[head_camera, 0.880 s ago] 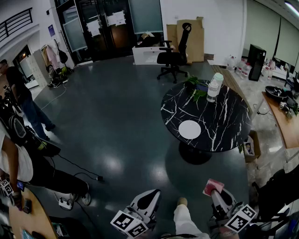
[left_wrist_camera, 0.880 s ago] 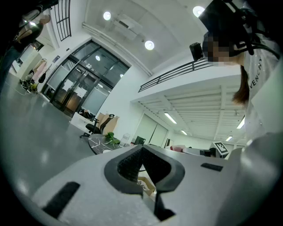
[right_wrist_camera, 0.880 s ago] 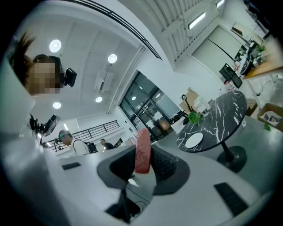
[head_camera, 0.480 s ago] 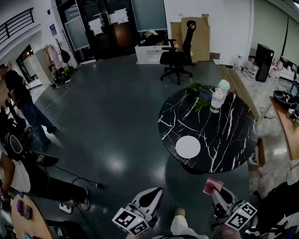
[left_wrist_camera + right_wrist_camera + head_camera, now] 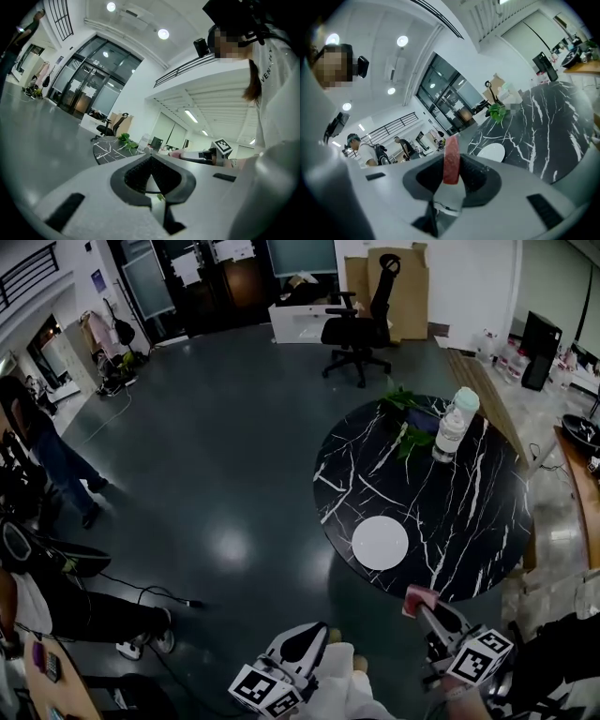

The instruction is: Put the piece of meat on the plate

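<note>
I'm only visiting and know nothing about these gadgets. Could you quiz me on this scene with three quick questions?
1. What does the right gripper hold? A) a piece of meat B) a spoon C) a cup
2. True or false: the white plate on the black table already has food on it.
3. Which thing on the table stands right beside the green plant?

Key
1. A.
2. False: the plate is bare.
3. The bottle.
</note>
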`<state>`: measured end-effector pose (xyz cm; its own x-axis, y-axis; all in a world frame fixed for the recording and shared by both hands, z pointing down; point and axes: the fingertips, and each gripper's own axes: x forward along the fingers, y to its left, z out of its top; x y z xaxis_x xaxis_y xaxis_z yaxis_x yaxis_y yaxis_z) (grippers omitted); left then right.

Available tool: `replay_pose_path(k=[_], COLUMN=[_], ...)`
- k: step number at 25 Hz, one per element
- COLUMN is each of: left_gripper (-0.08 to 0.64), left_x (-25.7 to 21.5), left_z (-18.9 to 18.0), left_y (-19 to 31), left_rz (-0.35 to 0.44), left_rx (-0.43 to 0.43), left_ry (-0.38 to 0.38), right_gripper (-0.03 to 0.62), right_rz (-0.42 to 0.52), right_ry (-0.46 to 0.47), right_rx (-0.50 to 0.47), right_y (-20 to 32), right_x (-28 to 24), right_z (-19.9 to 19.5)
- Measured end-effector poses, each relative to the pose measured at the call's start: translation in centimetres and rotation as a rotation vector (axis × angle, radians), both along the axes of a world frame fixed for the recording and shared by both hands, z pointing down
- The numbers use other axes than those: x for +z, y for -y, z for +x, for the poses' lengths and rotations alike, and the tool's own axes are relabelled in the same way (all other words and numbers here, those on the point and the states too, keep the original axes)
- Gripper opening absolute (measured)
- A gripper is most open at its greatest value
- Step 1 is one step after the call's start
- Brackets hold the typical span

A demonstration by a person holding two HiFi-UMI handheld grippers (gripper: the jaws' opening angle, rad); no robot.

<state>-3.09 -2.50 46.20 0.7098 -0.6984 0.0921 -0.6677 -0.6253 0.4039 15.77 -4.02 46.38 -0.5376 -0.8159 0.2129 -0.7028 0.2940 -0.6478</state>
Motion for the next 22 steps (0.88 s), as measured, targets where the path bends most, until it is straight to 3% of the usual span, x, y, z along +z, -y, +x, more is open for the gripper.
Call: replay_pose_path(k=[9,14,22], left_gripper=[0.008,0.008,0.008], left_x=[3.0,5.1,6.7], left_z=[0.9,0.2,-1.2], left_y=[9.4,12.5,15.0], left_rz=[0.015,-0.029,-0.088], left_rx=[0.019,0.000,-0.041], left_ry=[-0.003,0.003,-0.007], right_gripper=[0.094,0.094,0.095], right_rz=[-0.167,-0.299,-0.462], right_ry=[-0.057,-0.083,-0.087], right_rx=[-0.060,-0.105,-0.208], right_y=[10.1,15.5,18.3], right_x=[8.0,13.1,16.8], right_z=[-1.7,-3.0,-5.6])
